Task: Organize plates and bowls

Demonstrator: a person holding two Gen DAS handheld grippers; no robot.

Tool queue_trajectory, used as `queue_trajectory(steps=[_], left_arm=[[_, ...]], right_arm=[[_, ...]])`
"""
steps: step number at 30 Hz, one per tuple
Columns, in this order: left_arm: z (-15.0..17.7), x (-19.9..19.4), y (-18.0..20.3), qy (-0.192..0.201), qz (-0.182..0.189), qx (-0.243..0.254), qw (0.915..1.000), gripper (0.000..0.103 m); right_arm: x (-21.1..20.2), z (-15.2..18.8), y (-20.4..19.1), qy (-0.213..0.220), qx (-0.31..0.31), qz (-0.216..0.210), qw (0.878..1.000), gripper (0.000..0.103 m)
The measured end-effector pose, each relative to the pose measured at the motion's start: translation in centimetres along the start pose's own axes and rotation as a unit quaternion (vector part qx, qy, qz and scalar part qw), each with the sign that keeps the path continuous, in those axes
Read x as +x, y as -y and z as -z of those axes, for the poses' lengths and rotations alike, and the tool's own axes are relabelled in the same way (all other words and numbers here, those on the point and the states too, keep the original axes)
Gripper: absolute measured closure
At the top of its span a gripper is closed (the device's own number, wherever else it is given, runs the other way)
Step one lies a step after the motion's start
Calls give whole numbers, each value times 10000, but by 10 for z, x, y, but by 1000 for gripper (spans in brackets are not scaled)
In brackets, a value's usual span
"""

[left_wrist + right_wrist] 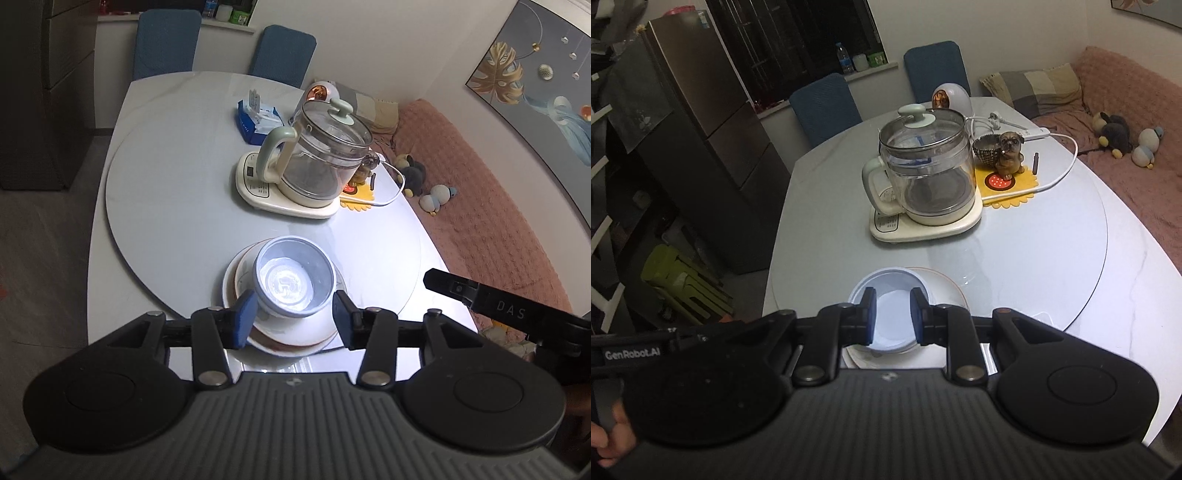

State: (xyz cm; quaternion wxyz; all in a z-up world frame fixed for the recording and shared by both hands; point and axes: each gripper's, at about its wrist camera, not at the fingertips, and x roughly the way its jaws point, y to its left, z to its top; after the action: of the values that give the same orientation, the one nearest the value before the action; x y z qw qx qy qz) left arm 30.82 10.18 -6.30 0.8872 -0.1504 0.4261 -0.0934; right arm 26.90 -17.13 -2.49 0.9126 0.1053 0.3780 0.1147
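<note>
Fingers (pixel 243 314) of your left gripper (pixel 293 317) were released around the bowl (pixel 291 277), right ones (pixel 870 314) released above; stack near bench (pixel 166 221) edge could tip.

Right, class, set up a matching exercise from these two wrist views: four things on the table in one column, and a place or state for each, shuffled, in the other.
Things
1. blue bowl
2. glass kettle
3. dog figurine
4. blue tissue pack

Places or states
A. on the yellow mat
B. nested on top of the stacked dishes
C. beyond the kettle, towards the chairs
D. on a cream heating base

Pairs: 1-B, 2-D, 3-A, 4-C
</note>
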Motion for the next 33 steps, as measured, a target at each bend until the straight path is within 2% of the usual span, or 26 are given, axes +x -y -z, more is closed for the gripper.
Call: queue_trajectory(steps=[5,6,7,8,10,12,15,20,22,24,33], left_arm=[[23,-29,6,167,-110,181,9996,40],[27,-35,7,210,-153,205,9995,39],[31,-40,8,236,-200,202,9993,37],[35,-44,8,243,-229,197,9992,37],[43,-53,12,301,-251,239,9989,32],[50,-60,16,400,-349,280,9982,20],[60,-66,25,505,-494,380,9968,15],[82,-74,41,606,-673,276,9955,9],[91,-76,48,614,-735,162,9953,7],[102,-80,56,611,-773,58,9951,5],[149,-102,82,661,-1128,-85,9914,5]], right_arm=[[-23,18,-2,127,-20,-37,9999,79],[-25,21,-3,152,-61,-14,9999,76],[-28,24,-3,176,-77,-4,9998,63],[-31,26,-3,209,-77,-13,9998,56],[-36,31,-2,293,-108,-38,9995,30],[-40,35,0,369,-192,24,9991,21],[-46,42,10,430,-249,50,9988,21],[-65,52,26,497,-336,-67,9982,21],[-73,57,32,530,-357,-86,9979,16],[-81,61,38,542,-399,-126,9977,16],[-103,85,58,518,-556,-410,9963,15]])
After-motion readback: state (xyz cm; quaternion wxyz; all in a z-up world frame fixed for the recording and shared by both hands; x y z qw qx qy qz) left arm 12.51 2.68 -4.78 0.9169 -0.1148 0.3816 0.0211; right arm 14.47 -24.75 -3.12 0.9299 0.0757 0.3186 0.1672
